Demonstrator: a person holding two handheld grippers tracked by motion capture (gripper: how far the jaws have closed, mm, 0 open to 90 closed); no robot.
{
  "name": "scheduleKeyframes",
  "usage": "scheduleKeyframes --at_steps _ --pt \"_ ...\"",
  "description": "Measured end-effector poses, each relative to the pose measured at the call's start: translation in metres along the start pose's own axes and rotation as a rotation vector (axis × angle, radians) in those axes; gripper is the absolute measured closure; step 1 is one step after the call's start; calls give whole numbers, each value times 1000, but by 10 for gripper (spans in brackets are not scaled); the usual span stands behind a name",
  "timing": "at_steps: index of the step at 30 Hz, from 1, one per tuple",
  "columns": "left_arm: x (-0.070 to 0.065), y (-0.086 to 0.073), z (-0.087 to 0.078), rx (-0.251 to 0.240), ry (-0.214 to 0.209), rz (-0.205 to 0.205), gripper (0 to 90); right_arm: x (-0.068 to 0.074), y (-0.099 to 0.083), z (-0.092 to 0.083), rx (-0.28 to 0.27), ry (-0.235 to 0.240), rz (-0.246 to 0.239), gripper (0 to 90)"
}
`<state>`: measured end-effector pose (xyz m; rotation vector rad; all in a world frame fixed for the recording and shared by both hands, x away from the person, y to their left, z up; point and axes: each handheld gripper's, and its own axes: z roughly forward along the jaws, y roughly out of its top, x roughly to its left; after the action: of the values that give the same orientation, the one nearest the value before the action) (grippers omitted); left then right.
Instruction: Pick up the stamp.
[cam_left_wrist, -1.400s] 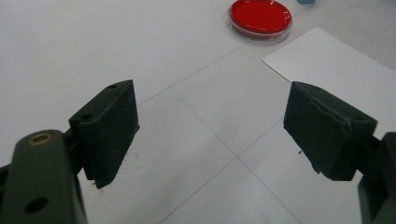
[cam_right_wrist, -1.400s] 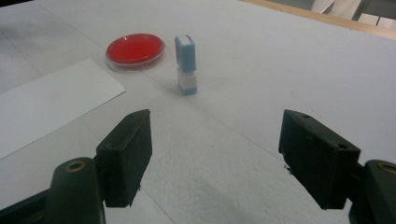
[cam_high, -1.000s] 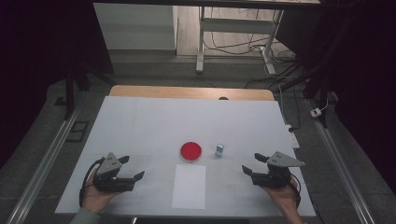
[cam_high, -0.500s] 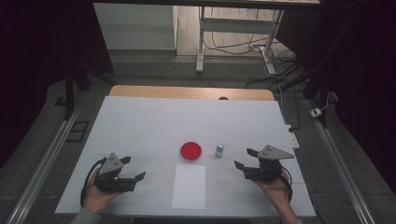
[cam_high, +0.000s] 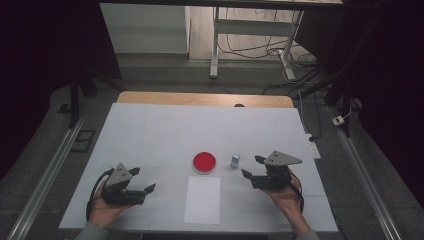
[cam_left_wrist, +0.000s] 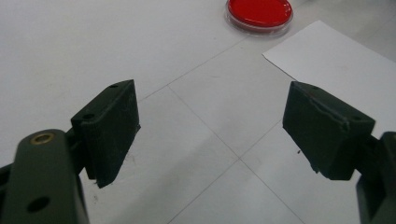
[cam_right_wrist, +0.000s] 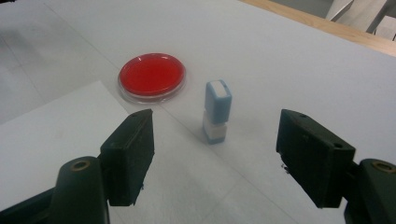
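At the left of the table (cam_high: 150, 130), the left gripper (cam_high: 142, 189) rests near the person's edge with its jaws spread wide and nothing between them; it looks idle, well apart from everything but the white sheet of paper (cam_high: 202, 199) just to its right. Beyond the sheet's far end sits the red dish (cam_high: 204, 162), untouched. Right of the dish stands the small blue-and-white block (cam_high: 235, 160), upright and free on the table, apparently a blue piece on a white base, though the detail is too small to be sure. The right gripper (cam_high: 252, 167) points at it from just beside, jaws wide apart and holding nothing, so I judge the work barely begun: the grasp itself is not yet made. Room is generous: bare table lies behind and right of the block, and only the dish stands near on its left.
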<state>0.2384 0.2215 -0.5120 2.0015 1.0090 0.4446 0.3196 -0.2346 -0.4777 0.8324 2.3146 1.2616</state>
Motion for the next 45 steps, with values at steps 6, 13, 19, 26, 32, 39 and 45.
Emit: scheduleKeyframes --at_steps 6,13,19,26,32,39,45 --pt "1 0 1 4 -2 0 189 1 4 14 29 12 -12 268" --pt "2 0 2 11 3 -1 192 -2 10 30 45 12 -12 272" --pt "1 0 3 13 3 2 192 -5 11 45 64 7 -15 288" --pt "2 -1 3 14 6 2 191 -8 11 57 77 2 -18 322" --pt "2 -1 4 17 13 1 189 -11 12 62 81 10 -12 422" --pt "2 -1 4 19 24 -1 187 -10 14 69 96 20 -34 540" --pt "3 -1 4 19 25 -1 187 -10 14 72 110 9 -33 678"
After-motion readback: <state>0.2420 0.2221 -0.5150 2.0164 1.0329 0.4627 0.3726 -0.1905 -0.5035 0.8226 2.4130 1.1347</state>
